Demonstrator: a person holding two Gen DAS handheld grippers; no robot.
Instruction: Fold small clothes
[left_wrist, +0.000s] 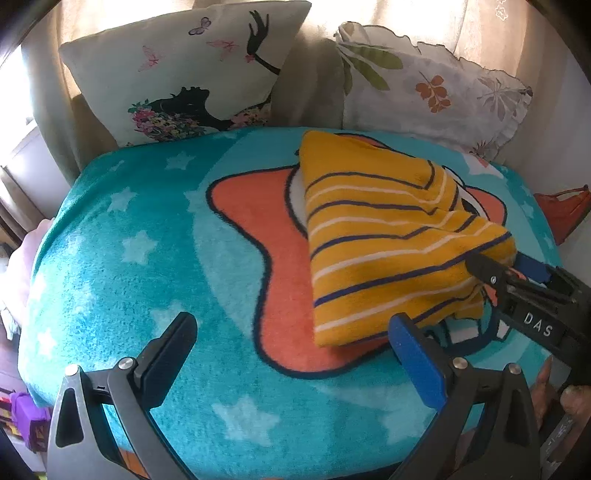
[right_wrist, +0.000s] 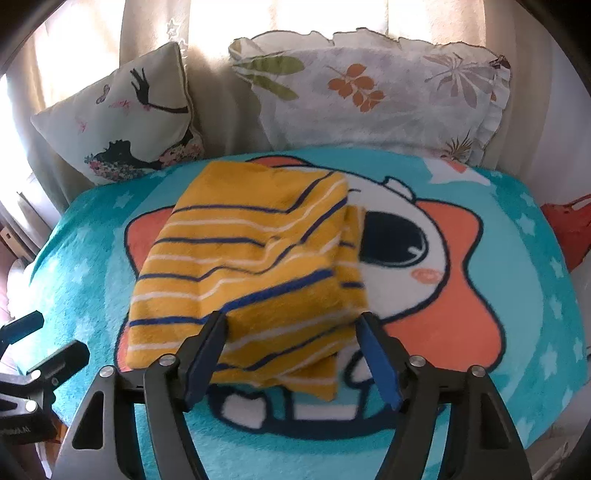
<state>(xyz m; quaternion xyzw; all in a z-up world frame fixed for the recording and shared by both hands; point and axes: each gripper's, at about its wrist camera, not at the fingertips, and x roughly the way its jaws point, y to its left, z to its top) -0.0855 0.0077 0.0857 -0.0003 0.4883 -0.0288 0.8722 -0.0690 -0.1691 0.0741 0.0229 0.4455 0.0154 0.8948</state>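
Note:
A small yellow garment (left_wrist: 384, 236) with navy and white stripes lies folded on a teal cartoon blanket (left_wrist: 147, 258). It also shows in the right wrist view (right_wrist: 251, 266). My left gripper (left_wrist: 291, 332) is open and empty, just in front and left of the garment. My right gripper (right_wrist: 291, 325) is open, its jaws spread around the garment's raised near right edge. In the left wrist view the right gripper (left_wrist: 495, 267) reaches in from the right, its fingertips at the garment's right corner.
Two pillows lean at the back: one with a black silhouette print (left_wrist: 177, 74) and one with a leaf print (left_wrist: 424, 92). Curtains hang behind them. A red object (left_wrist: 561, 214) lies off the blanket's right edge. The left gripper shows at the left (right_wrist: 40, 354).

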